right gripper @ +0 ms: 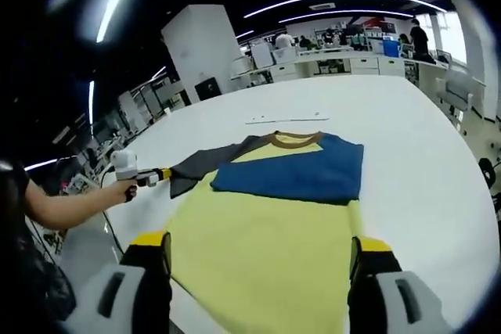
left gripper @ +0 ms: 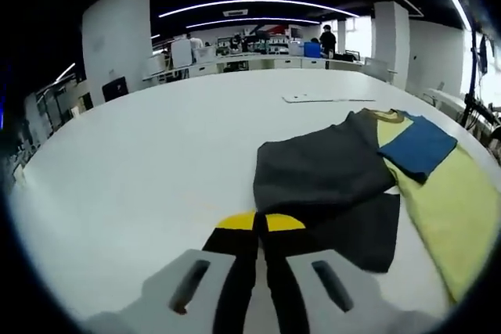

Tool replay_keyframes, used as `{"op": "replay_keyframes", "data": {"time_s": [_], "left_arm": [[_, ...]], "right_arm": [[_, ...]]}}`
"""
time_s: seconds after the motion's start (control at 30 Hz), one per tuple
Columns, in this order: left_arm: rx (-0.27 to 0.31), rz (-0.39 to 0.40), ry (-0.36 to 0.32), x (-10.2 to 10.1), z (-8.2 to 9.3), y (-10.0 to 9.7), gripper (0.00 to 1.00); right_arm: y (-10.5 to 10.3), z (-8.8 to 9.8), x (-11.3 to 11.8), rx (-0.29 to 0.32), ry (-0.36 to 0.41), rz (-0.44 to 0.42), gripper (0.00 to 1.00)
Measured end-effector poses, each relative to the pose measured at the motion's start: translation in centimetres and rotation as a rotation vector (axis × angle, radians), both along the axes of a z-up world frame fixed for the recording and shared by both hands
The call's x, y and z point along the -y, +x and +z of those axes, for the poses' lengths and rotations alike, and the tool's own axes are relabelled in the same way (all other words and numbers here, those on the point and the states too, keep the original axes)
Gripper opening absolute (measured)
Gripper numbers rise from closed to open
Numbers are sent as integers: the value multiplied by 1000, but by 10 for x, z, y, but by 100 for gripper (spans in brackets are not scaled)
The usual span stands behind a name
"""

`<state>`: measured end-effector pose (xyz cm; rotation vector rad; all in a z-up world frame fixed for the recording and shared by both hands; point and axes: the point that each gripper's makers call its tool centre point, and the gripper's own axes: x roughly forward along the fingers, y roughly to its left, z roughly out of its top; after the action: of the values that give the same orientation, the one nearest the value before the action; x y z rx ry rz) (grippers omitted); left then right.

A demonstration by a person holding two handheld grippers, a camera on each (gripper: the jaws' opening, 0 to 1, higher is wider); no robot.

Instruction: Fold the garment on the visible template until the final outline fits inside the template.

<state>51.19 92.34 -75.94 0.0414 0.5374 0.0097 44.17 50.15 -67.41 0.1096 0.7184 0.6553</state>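
Big open office in the background, desks and monitors (left gripper: 182,52) along the far wall, a white pillar (left gripper: 116,41), ceiling light strips (left gripper: 258,2), and a person (left gripper: 327,38) standing way back there. Everything happens on a huge white table (left gripper: 149,154).

Left gripper view first: the left gripper (left gripper: 261,223) has its two black jaws with yellow tips pressed together, and it looks like they're pinching the near edge of the dark grey sleeve (left gripper: 325,170) of the garment (left gripper: 438,193). The grey fabric is bunched and spread just ahead of the jaws. Off to the right is the pale yellow body of the shirt, with a blue sleeve (left gripper: 419,146) folded over onto it. A thin flat strip (left gripper: 329,100) lies farther back on the table, well apart from the shirt.

Right gripper view: same table (right gripper: 415,138), shirt (right gripper: 266,248) laid out right in front, yellow body nearest, brown collar (right gripper: 296,140) at the far end. The blue sleeve (right gripper: 293,171) is folded across the chest. The right gripper (right gripper: 260,246) has its jaws spread wide apart, one on each side of the yellow hem area, gripping nothing. Over on the left, a person's hand (right gripper: 125,189) holds the left gripper (right gripper: 162,175), which is clamped on the tip of the grey sleeve (right gripper: 205,166) stretched out sideways. The thin strip (right gripper: 286,120) sits beyond the collar.
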Motion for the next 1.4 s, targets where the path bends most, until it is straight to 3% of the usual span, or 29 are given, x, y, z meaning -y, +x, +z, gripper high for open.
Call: {"op": "replay_keyframes", "data": {"time_s": [0.23, 0.43, 0.97, 1.17, 1.4], "left_arm": [[15, 60, -19, 2, 3, -4, 0], [44, 41, -41, 12, 18, 2, 0], [159, -106, -76, 83, 74, 33, 0], [194, -139, -100, 107, 85, 48, 0], [209, -227, -87, 150, 92, 60, 0]], "right_arm": [[-3, -2, -2, -2, 0, 7, 96], [-3, -2, -3, 14, -30, 18, 97], [-7, -5, -2, -4, -22, 34, 96], [-7, -5, -2, -6, -19, 36, 96], [-9, -6, 1, -8, -21, 34, 96]]}}
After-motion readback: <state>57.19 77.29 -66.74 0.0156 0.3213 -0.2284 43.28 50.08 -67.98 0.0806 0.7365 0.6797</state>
